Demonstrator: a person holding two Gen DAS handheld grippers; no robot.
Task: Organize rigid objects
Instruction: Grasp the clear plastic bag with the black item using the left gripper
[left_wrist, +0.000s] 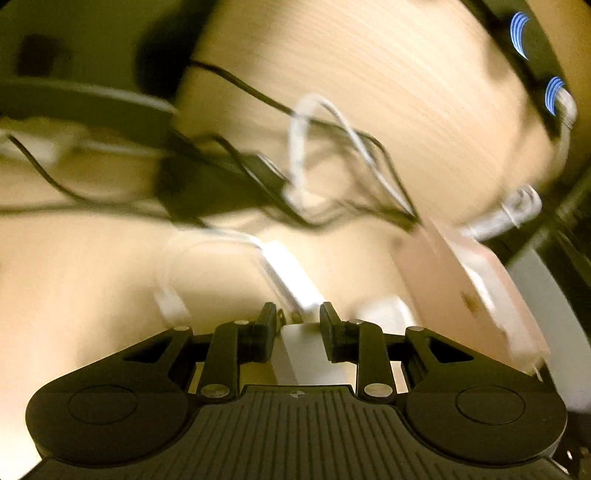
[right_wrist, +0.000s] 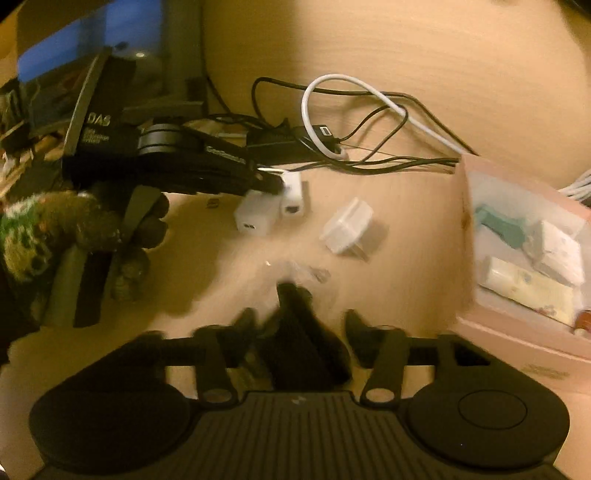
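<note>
The left gripper (right_wrist: 275, 182) reaches in over the desk (right_wrist: 406, 55) from the left, held in a gloved hand (right_wrist: 122, 236), and its tips sit at two small white adapters (right_wrist: 255, 216) lying side by side. From its own camera a white block (left_wrist: 303, 347) lies between the left gripper's fingers (left_wrist: 266, 321), with a sliver of gap on either side, so the jaws look apart rather than pressing (the whole view is smeared, so I would not swear to it). A third white plug (right_wrist: 347, 230) lies alone, near the middle of the desk, prongs toward the near edge. The right gripper (right_wrist: 299, 325) hangs low over the desk, its jaws apart, with a dark shape (right_wrist: 295, 332) between them that is too blurred to name; whether the pads touch it I cannot tell. To the right stands a pink box (right_wrist: 517, 334) with small packets (right_wrist: 524, 288) inside. Behind everything, black cables (right_wrist: 388, 158) and one white cable (right_wrist: 306, 110) tangle together
</note>
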